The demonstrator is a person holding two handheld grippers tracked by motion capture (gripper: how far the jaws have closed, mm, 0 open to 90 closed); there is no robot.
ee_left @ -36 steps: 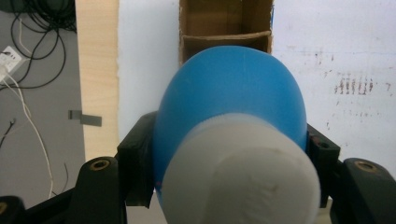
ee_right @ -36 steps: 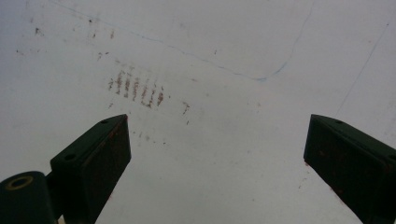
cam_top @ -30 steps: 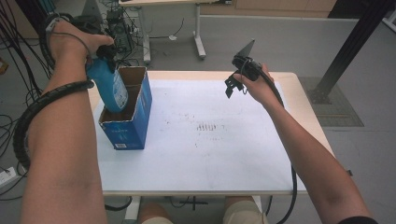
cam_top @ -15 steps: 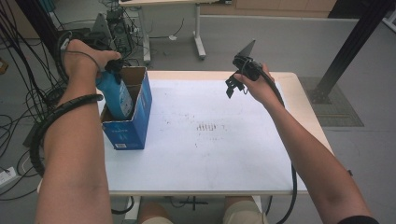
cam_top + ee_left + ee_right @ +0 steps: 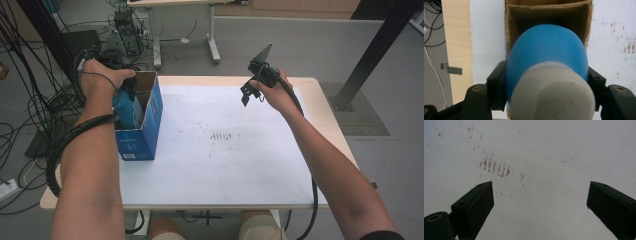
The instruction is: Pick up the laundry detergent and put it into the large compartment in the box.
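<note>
- Nearest, at the bottom edge of the high view: the person's two forearms, the left one wrapped by its cable, both reaching forward over the table.
- Left gripper: jaws clamped on the blue bottle, one black pad on either side of its shoulder in the left gripper view, just below the white cap. Grip unchanged across the earlier frames.
- Change noted: a second earlier the bottle hung well above the cardboard box, its body mostly clear of the rim; half a second earlier it was partly inside; at this moment it sat lower, its lower part down between the brown inner walls, cap end uppermost.
- Box: open-topped, blue outside, standing at the table's left edge, in the same spot in all three high frames. The left gripper view looked straight down past the bottle into the opening.
- Right gripper: held up over the far right part of the table, jaws wide apart and empty, its own view showing the smudged white surface between them. Position matched the earlier frames.
- Judgement: the placing of the bottle was well under way; whether its base had reached the box floor could not be told. Release and withdrawal remained.
</note>
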